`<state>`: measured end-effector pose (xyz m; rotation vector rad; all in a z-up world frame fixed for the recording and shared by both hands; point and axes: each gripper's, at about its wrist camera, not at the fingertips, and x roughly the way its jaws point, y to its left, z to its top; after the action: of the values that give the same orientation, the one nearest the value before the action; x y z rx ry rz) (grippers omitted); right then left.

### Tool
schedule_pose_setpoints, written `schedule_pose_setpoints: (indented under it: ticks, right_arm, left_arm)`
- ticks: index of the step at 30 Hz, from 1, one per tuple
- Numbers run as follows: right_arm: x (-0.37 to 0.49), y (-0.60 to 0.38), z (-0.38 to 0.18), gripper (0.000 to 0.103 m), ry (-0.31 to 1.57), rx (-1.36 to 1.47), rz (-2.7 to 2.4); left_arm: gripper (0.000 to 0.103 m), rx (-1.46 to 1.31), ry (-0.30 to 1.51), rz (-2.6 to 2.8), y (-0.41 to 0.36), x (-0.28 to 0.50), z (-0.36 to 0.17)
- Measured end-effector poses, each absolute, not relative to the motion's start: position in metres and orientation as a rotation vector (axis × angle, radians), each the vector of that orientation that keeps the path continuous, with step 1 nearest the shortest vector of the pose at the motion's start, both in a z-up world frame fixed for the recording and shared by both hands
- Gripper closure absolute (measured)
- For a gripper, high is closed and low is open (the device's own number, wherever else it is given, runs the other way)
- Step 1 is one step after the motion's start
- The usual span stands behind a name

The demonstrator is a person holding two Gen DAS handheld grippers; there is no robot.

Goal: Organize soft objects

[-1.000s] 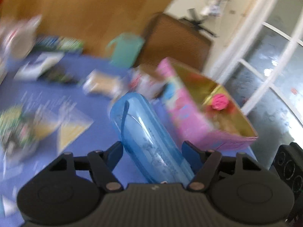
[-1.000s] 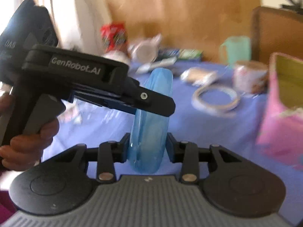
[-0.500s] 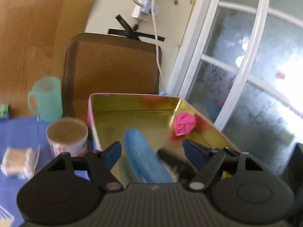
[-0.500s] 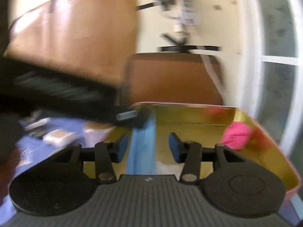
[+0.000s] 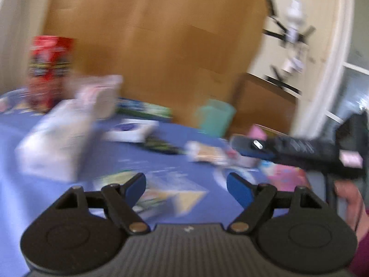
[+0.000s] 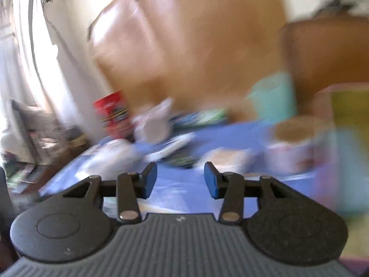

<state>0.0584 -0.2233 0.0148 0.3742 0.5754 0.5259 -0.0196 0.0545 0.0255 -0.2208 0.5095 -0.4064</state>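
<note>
Tools are both seen empty: left tool (image 5: pixel 186 185) has just been opening wide, right tool (image 6: pixel 180 183) is held apart. Soft items are blurred across the blue worktop (image 5: pixel 96 152); another must be chosen for the pink box (image 6: pixel 341 124).

My two black hand-held grippers

Blue pads (image 5: pixel 237 187), silver pivot screws, ribbed grey housings; my sleeve (image 5: pixel 362 251) looks maroon, though it's blurred.
</note>
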Motion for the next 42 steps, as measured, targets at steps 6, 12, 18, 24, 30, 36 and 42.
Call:
schedule_pose_setpoints:
  ticks: [6,12,18,24,30,36,42]
  right_arm:
    - [0.178,-0.167,0.0,0.054,0.706,0.469,0.432]
    - [0.254,-0.154,-0.047,0.061,0.926,0.631,0.323]
    - [0.215,-0.16,-0.023,0.088,0.846,0.725,0.455]
    - [0.11,-0.214,0.013,0.088,0.801,0.622,0.584]
    - [0.01,-0.26,0.003,0.078,0.856,0.459,0.598]
    - [-0.06,-0.244,0.0,0.043,0.666,0.124,0.513]
    - [-0.074,-0.211,-0.026,0.024,0.684,-0.056,0.577]
  left_arm:
    - [0.023,-0.285,0.481,-0.37,0.105,-0.031,0.014]
    - [0.023,-0.335,0.494,-0.398,0.124,-0.027,0.0]
    - [0.023,-0.366,0.501,-0.416,0.132,-0.028,-0.011]
    - [0.023,-0.385,0.511,-0.498,0.119,-0.03,-0.006]
    - [0.023,-0.343,0.584,-0.665,0.072,-0.029,0.0]
    - [0.023,-0.27,0.726,-0.685,0.013,-0.015,-0.006]
    - [0.022,-0.203,0.804,-0.623,-0.013,0.008,-0.014]
